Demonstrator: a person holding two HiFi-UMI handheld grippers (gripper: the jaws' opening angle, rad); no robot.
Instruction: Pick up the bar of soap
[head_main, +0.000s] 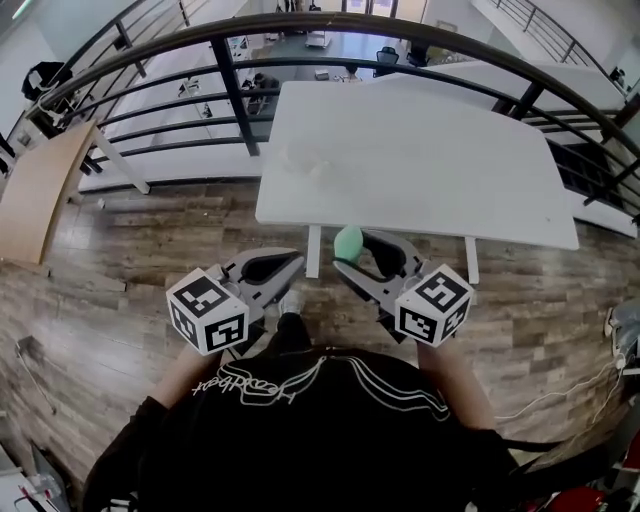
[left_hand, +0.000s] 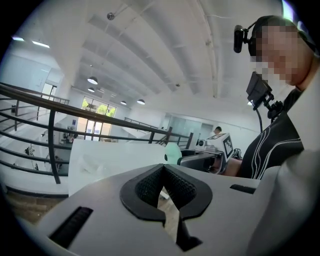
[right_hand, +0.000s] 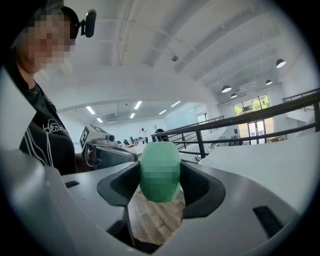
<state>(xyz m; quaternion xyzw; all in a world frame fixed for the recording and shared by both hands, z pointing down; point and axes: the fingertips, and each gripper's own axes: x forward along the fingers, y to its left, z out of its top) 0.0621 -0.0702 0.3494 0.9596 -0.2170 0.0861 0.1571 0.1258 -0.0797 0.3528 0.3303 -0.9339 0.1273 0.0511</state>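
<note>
A pale green oval bar of soap (right_hand: 159, 171) sits clamped between the dark pads of my right gripper (right_hand: 160, 186), which is shut on it. In the head view the soap (head_main: 348, 242) shows at the tip of the right gripper (head_main: 355, 255), held close to my chest just short of the white table's near edge. My left gripper (head_main: 290, 262) hangs beside it, shut, with nothing between its pads (left_hand: 163, 187). From the left gripper view the soap (left_hand: 173, 152) appears beyond the jaws, in the other gripper.
A white table (head_main: 420, 170) stands in front of me with a faint crumpled clear wrapper (head_main: 305, 165) on its left part. A black railing (head_main: 230, 90) curves behind it. Wooden floor (head_main: 120, 290) lies below, and a tan board (head_main: 40, 190) leans at the left.
</note>
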